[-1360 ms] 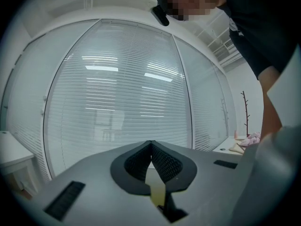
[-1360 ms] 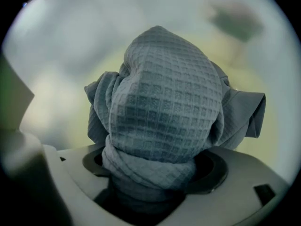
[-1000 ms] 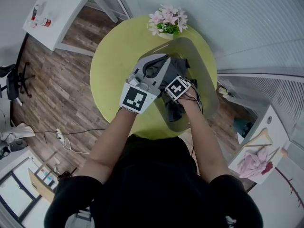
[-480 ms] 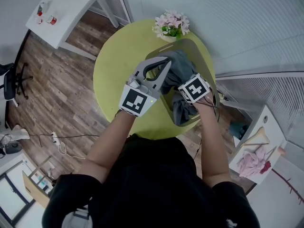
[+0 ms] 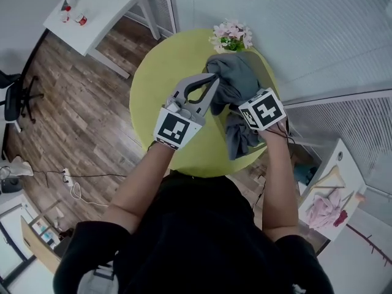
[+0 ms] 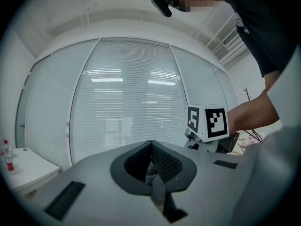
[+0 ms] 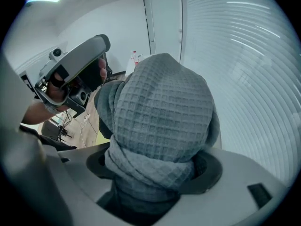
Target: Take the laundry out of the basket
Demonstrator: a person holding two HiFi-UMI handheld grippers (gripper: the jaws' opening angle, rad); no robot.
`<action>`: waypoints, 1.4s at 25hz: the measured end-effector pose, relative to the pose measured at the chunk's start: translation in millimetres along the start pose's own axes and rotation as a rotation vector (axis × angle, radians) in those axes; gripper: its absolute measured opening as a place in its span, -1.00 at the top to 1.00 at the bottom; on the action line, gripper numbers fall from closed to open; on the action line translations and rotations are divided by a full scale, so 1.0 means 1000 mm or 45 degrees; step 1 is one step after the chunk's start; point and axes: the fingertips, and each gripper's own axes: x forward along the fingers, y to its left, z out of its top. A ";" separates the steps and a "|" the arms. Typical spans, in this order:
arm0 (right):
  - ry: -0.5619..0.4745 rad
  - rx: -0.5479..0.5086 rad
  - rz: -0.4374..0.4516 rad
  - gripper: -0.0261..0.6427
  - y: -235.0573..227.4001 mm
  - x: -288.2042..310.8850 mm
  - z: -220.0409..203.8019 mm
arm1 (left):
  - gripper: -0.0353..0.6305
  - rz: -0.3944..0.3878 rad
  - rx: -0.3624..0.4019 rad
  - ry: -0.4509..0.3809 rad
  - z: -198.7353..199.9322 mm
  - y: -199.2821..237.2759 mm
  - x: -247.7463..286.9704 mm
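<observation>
A grey waffle-weave cloth (image 5: pixel 236 81) hangs bunched over the right half of the round yellow-green table (image 5: pixel 153 84), its tail drooping past the front edge. My right gripper (image 5: pixel 246 103) is shut on the cloth (image 7: pixel 162 112), which bulges out between the jaws and fills the right gripper view. My left gripper (image 5: pixel 211 81) is held just left of the cloth. Its jaws meet at the tips with nothing between them (image 6: pixel 151 147). The basket lies hidden beneath the cloth.
A pot of pink flowers (image 5: pixel 231 35) stands at the table's far edge. A white side table (image 5: pixel 101 8) is at the back left, with window blinds behind it. A white surface with pink fabric (image 5: pixel 324 210) lies at the lower right. Cables (image 5: pixel 73 185) lie on the wooden floor.
The right gripper has risen up and to the right, pulling the grey cloth out of the basket. The left gripper has barely moved.
</observation>
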 end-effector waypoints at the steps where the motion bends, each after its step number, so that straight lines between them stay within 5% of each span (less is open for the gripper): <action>1: -0.004 -0.010 -0.003 -0.20 0.005 -0.003 0.005 | 0.86 0.013 -0.002 -0.003 0.001 0.003 -0.007; 26: -0.075 -0.301 0.112 -0.20 0.169 0.029 0.126 | 0.86 0.355 0.016 -0.066 0.013 0.087 -0.179; 35: -0.038 -0.322 0.161 -0.20 0.217 0.080 0.123 | 0.86 0.410 0.008 0.051 -0.028 0.097 -0.228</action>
